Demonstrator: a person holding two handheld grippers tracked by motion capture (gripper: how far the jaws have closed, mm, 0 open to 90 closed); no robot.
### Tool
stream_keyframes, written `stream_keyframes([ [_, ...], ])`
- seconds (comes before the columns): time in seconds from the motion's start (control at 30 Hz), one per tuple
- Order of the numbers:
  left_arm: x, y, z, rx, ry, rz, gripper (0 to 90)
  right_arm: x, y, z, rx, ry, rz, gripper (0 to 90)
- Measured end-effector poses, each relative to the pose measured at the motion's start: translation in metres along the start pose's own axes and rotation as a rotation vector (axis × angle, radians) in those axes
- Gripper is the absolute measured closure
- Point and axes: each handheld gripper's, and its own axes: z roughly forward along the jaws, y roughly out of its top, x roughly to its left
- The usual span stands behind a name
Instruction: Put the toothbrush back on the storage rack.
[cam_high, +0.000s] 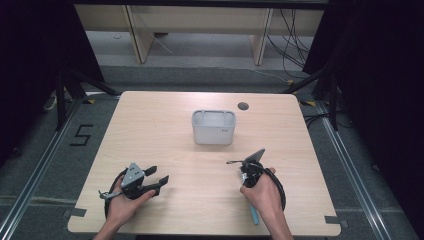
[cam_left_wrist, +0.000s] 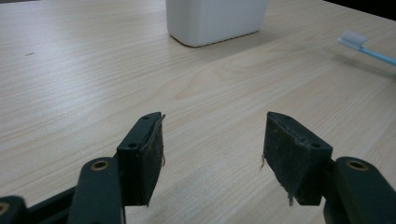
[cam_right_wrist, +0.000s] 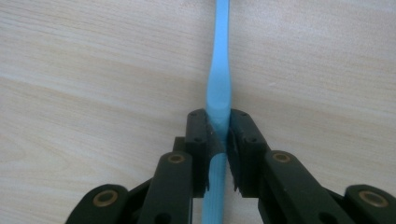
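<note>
A light blue toothbrush (cam_right_wrist: 219, 60) lies lengthwise between the jaws of my right gripper (cam_right_wrist: 219, 123), which is shut on its handle just above the wooden tabletop. In the high view that gripper (cam_high: 248, 175) is at the front right, and the toothbrush handle end (cam_high: 254, 215) sticks out below the hand. The white bristle head of the toothbrush (cam_left_wrist: 353, 38) shows at the right of the left gripper view. My left gripper (cam_high: 159, 175) is at the front left, open, with nothing between its fingers (cam_left_wrist: 144, 154). A grey-white open container (cam_high: 214, 127) stands at the table's middle.
The wooden table (cam_high: 150, 130) has a round cable hole (cam_high: 243, 106) behind the container (cam_left_wrist: 215, 21). Black curtains stand at both sides, and there are cables and furniture legs on the floor beyond the far edge.
</note>
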Motion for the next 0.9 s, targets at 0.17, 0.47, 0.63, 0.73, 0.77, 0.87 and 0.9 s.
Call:
stream_keyframes([
  [0.17,0.0,0.0,0.0,-0.002,-0.001,-0.003,37.4,-0.003,-0.003,-0.006,-0.033,0.031,-0.041,79.2],
  [0.47,0.0,0.0,0.001,-0.002,-0.003,-0.004,37.4,-0.011,-0.006,-0.014,-0.105,0.105,-0.075,79.3],
  [0.63,-0.001,0.0,0.001,-0.006,0.0,-0.002,37.4,-0.013,-0.01,-0.016,-0.18,0.074,-0.088,79.3],
  [0.73,-0.001,0.0,0.001,-0.006,-0.003,0.006,37.4,-0.014,-0.012,-0.017,-0.219,0.112,-0.099,79.3],
  [0.77,-0.001,0.0,0.0,-0.006,0.001,0.006,37.4,-0.014,-0.013,-0.017,-0.24,0.107,-0.116,79.3],
  [0.87,-0.002,-0.001,0.0,-0.016,-0.005,-0.002,37.5,-0.014,-0.015,-0.018,-0.283,0.125,-0.141,79.3],
  [0.9,-0.002,-0.001,-0.001,-0.01,0.004,0.004,37.5,-0.013,-0.016,-0.019,-0.294,0.149,-0.146,79.3],
])
